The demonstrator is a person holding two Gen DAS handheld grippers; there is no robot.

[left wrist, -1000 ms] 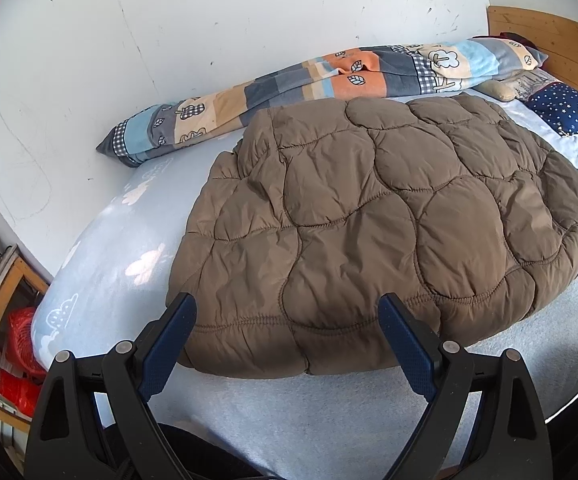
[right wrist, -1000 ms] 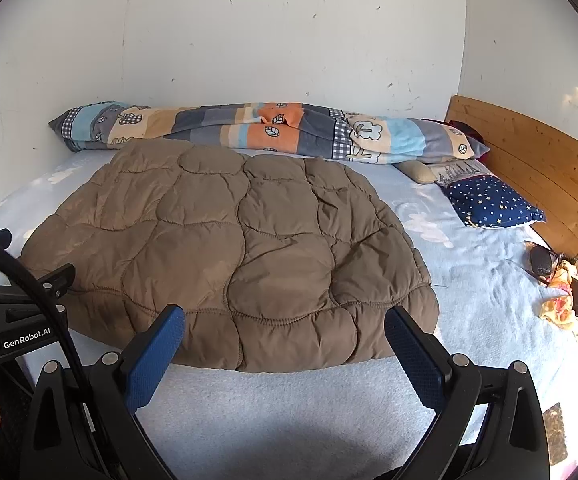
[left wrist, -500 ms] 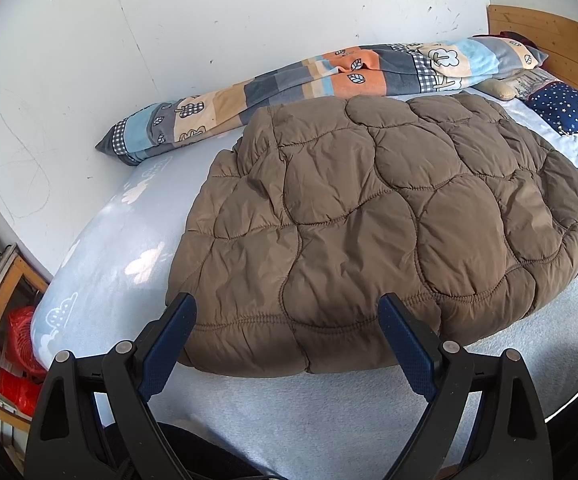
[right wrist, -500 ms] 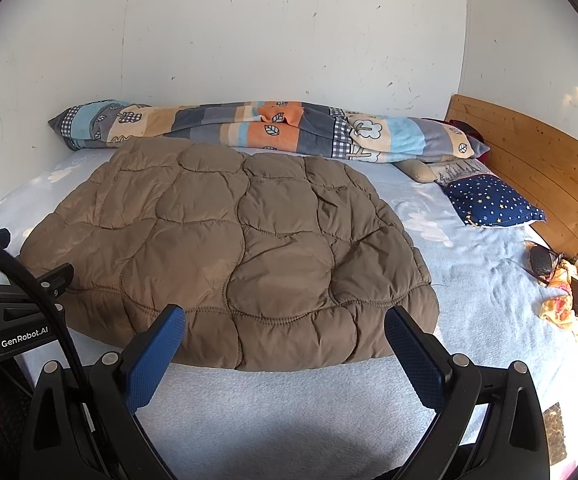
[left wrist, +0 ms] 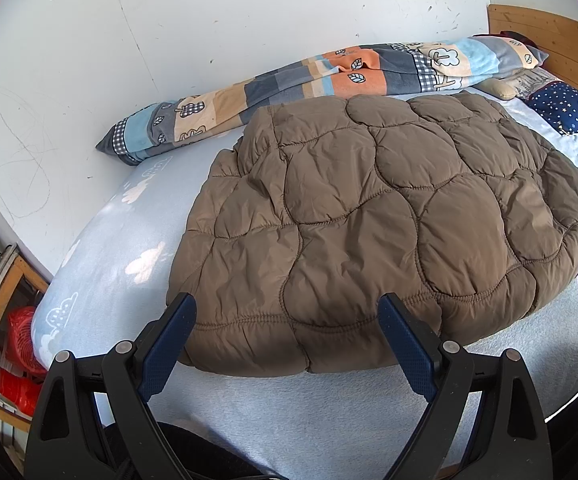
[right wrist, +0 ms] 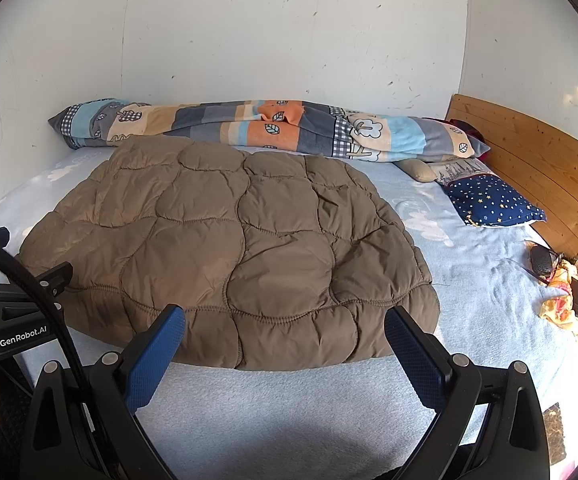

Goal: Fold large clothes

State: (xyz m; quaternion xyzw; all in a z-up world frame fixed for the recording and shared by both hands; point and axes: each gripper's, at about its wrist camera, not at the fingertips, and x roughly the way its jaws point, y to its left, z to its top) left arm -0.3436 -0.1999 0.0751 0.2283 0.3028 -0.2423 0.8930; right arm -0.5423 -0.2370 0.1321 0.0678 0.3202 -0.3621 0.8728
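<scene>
Nothing moved, both grippers idle

Nothing has shifted since the earlier frames. Brown quilted jacket [left wrist: 389, 216] lies flat on the bed [left wrist: 329, 412], just ahead of the left gripper [left wrist: 287, 340] and right gripper [right wrist: 285, 344]. Both spread wide, empty, hovering short of its near hem.

I see the brown quilted jacket [left wrist: 389, 216] lying flat on the pale blue bed sheet [left wrist: 137, 216], puffy, stitched in rounded panels, its hem toward me. Its far edge touches the patchwork blanket roll [right wrist: 273, 128].
</scene>
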